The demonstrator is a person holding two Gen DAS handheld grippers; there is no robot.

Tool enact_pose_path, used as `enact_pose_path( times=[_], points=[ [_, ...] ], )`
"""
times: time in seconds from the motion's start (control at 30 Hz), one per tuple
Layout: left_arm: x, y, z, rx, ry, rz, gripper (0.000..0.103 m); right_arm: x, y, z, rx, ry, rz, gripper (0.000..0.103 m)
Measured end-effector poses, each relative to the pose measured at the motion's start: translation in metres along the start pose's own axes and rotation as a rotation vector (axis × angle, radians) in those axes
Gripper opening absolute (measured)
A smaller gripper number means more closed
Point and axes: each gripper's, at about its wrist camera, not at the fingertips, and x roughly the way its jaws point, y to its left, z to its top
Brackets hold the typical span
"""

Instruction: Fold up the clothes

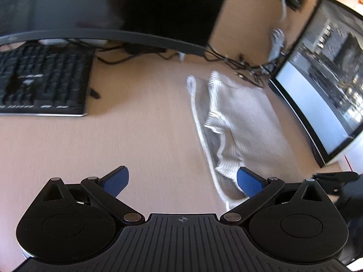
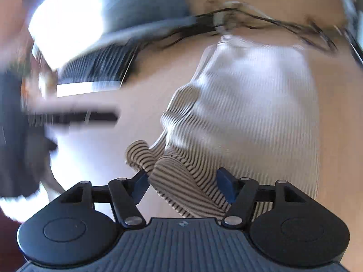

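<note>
A striped beige and white garment lies partly folded on the wooden desk, right of centre in the left wrist view. My left gripper is open and empty above the desk, its right finger at the garment's near edge. In the blurred right wrist view the garment fills the middle. My right gripper has its jaws partly apart with a bunched fold of the striped cloth between the blue pads; whether they press it is not clear.
A black keyboard lies at the left under a dark monitor. A second lit monitor stands at the right. A tangle of cables lies behind the garment. The right wrist view is motion-blurred.
</note>
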Motion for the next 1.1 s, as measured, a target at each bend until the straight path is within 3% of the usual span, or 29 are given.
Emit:
enact_pose_path(
  times=[0.07,0.13,0.2,0.37,0.43,0.5,0.53,0.57,0.67,0.73,0.8,0.9,1.1],
  points=[
    [-0.004,0.009,-0.003,-0.021,-0.004,0.006,0.103,-0.015,0.003,0.003,-0.024,-0.049,-0.036,0.071],
    [-0.006,0.017,-0.005,-0.035,-0.002,0.01,0.103,-0.024,0.029,-0.01,-0.271,-0.068,-0.128,0.084],
    [-0.005,0.022,-0.008,-0.04,0.007,0.014,0.103,-0.022,0.049,-0.027,-0.481,-0.042,-0.18,0.085],
    [-0.005,0.024,-0.014,-0.015,0.028,0.001,0.103,0.011,0.077,-0.075,-0.795,0.054,-0.249,0.085],
    [-0.007,0.021,-0.016,0.028,0.034,-0.008,0.103,0.016,0.084,-0.088,-0.907,-0.012,-0.297,0.087],
    [-0.01,0.015,-0.018,0.099,0.037,-0.029,0.103,0.025,0.088,-0.085,-0.936,-0.041,-0.339,0.085],
    [-0.011,0.012,-0.019,0.135,0.039,-0.04,0.103,0.029,0.085,-0.077,-0.889,-0.036,-0.339,0.073],
    [-0.012,0.006,-0.021,0.195,0.043,-0.062,0.103,0.032,0.075,-0.06,-0.72,-0.001,-0.292,0.066],
    [-0.018,-0.014,-0.028,0.398,0.053,-0.13,0.103,0.029,0.029,-0.009,-0.174,0.046,-0.127,0.062],
    [-0.02,-0.034,-0.036,0.585,0.033,-0.159,0.103,0.024,-0.006,0.013,0.099,0.079,-0.02,0.057],
    [-0.017,-0.055,-0.047,0.785,-0.015,-0.163,0.103,0.024,-0.026,0.019,0.211,0.105,0.048,0.055],
    [-0.001,-0.087,-0.069,1.056,-0.12,-0.13,0.103,0.021,-0.028,0.011,0.239,0.115,0.073,0.055],
    [0.04,-0.13,-0.091,1.326,-0.158,-0.232,0.103,0.017,-0.043,0.006,0.31,0.114,0.145,0.055]
  ],
)
